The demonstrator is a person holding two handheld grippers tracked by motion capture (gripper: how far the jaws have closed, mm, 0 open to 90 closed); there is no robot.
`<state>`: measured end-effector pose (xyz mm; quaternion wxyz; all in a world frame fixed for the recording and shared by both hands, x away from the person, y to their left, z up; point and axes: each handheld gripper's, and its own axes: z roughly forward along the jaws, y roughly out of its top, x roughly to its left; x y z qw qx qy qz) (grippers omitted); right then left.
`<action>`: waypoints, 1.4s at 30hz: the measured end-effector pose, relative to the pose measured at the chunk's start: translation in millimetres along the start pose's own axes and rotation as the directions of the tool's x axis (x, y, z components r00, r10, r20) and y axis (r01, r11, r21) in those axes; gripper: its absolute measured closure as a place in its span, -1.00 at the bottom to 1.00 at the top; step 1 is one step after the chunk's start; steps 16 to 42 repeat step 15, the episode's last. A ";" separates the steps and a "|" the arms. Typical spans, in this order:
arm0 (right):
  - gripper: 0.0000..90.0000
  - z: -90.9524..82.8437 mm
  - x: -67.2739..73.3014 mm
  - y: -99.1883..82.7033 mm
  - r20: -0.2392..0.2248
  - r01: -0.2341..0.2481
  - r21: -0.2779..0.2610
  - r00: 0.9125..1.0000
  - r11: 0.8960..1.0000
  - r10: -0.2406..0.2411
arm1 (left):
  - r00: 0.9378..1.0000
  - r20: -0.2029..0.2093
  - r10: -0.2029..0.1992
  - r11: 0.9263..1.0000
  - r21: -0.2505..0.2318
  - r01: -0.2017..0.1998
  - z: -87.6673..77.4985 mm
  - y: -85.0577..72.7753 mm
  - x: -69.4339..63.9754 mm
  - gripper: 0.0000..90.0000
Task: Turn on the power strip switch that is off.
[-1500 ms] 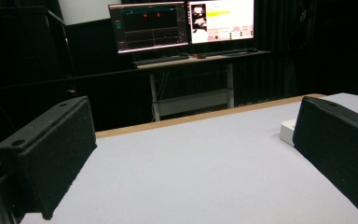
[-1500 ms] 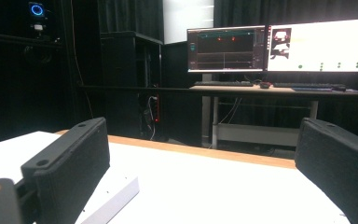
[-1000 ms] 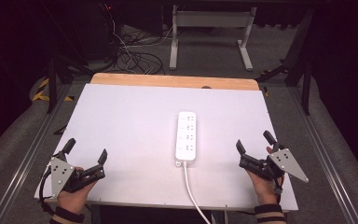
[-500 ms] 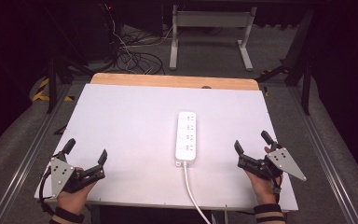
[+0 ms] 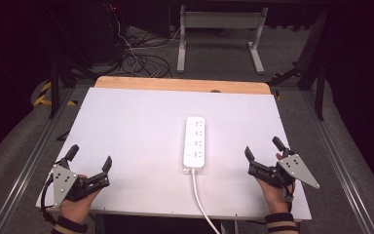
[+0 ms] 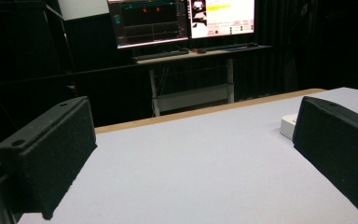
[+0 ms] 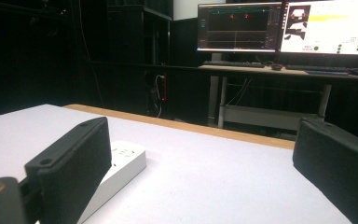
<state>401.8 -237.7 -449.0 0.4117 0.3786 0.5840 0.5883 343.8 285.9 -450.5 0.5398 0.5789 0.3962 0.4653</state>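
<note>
Little has moved since the earlier frames: both grippers sit at the near corners as before; the right one has edged slightly nearer the table's front edge, the power strip has not shifted.

High view. One table (image 5: 126, 126), white top with a wood strip along the far edge. One white power strip (image 5: 195, 142) lying lengthwise, right of centre, its white cord (image 5: 202, 204) running off the near edge. Two grippers, one per hand. Left gripper (image 5: 88, 159) at the near left corner, jaws spread, nothing between them, well apart from the strip. Right gripper (image 5: 264, 148) at the near right corner, jaws spread and empty, strip to its left, nearer than to the other gripper but not touching. Bare tabletop all around the strip; wide open room between both grippers and the far edge.

Left gripper view. Two black jaws wide apart over bare table. A corner of the power strip (image 6: 288, 126) peeks out just beside the right-hand jaw, farther off. Two monitors (image 6: 182, 21) on a desk beyond the far edge.

Right gripper view. Jaws spread. Power strip (image 7: 121, 163) lies behind the left-hand jaw, partly hidden by it, outside the gap. Open table between the jaws to the far edge.
</note>
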 end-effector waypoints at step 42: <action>-0.89 1.2 1.0 -0.5 -0.005 0.000 0.005 1.000 1.000 0.000 | 1.000 0.003 0.004 1.000 0.002 -0.004 0.7 -0.1 0.0 -1.00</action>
